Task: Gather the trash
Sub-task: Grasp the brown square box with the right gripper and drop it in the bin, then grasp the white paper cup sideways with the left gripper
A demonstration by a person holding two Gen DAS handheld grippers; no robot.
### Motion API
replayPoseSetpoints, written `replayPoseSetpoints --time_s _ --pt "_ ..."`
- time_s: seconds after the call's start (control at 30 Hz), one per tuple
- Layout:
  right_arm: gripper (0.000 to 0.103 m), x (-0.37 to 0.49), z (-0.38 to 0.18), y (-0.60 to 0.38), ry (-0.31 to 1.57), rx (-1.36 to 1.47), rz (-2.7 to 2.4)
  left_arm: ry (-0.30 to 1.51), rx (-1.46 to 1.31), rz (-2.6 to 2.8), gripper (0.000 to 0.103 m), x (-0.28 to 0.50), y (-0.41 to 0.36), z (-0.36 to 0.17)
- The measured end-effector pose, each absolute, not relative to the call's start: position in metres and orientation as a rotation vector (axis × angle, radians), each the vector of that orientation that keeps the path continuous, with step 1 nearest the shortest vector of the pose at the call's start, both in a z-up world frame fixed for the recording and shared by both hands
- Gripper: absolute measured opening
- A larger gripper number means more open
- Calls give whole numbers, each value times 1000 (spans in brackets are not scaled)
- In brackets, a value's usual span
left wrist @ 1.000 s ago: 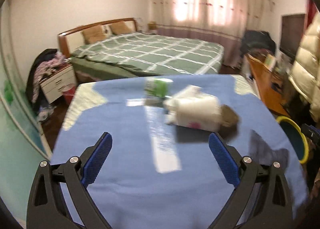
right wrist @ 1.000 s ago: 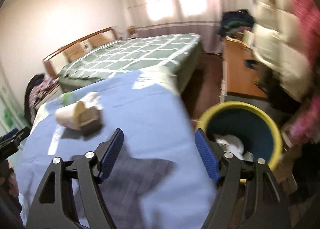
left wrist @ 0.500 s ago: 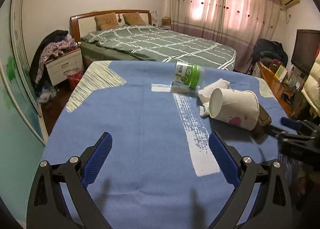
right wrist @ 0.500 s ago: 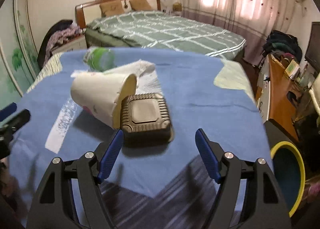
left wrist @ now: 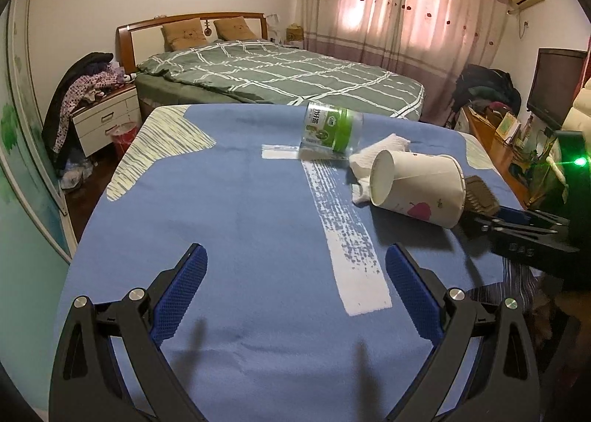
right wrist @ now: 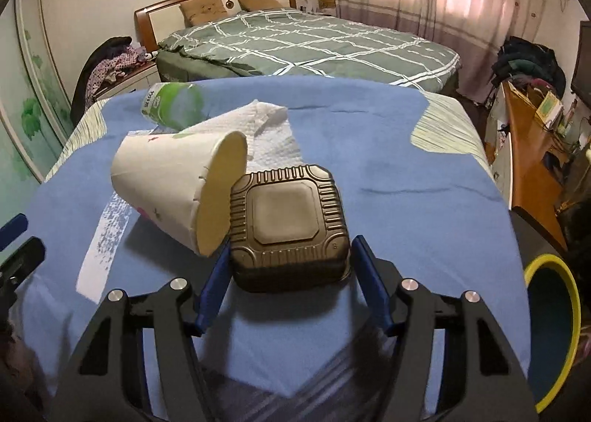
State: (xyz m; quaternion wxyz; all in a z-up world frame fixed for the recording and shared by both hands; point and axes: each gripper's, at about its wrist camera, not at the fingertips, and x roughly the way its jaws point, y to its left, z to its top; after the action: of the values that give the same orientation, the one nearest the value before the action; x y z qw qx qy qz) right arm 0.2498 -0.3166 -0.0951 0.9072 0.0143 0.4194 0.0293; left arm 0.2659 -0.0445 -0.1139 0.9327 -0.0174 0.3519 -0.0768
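A dark ribbed plastic tray lies upside down on the blue cloth, between the open fingers of my right gripper. A white paper cup lies on its side against the tray's left edge; it also shows in the left wrist view. Behind it lie a white paper towel and a green-labelled jar on its side. My left gripper is open and empty over bare cloth, short of the trash. The right gripper shows at the right edge of the left wrist view.
A yellow-rimmed bin stands on the floor right of the table. A green bed is behind the table. A nightstand with clothes is at the left, a wooden desk at the right.
My right gripper swung from the bin to the table and moved forward until its fingers flank the dark tray. My left gripper pulled back from the trash and steadied.
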Motion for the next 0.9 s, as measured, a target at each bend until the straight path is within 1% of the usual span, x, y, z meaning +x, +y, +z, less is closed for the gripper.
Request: replayPoseSetpoints --time_s 0.13,0.33,0.57,0.7,0.73,0.83,0.9 --pt "61 223 -77 -343 806 81 -7 723 -31 -164 96 265 -47 -114" --pt "62 173 -62 -427 695 225 -281 727 -20 -189 96 261 -53 -115" --pt "62 137 -81 -516 684 363 -625 726 14 -227 96 256 -66 -115" --pt "62 129 -94 -539 698 426 -703 737 30 -249 96 256 -72 -117" --pt "63 130 -96 -540 705 433 -712 739 30 -254 96 255 -72 -117" --pt "77 130 -103 -544 718 449 -718 751 35 -271 96 255 -75 -118" --pt "77 132 -104 -541 721 445 -713 765 35 -284 96 255 -78 -119"
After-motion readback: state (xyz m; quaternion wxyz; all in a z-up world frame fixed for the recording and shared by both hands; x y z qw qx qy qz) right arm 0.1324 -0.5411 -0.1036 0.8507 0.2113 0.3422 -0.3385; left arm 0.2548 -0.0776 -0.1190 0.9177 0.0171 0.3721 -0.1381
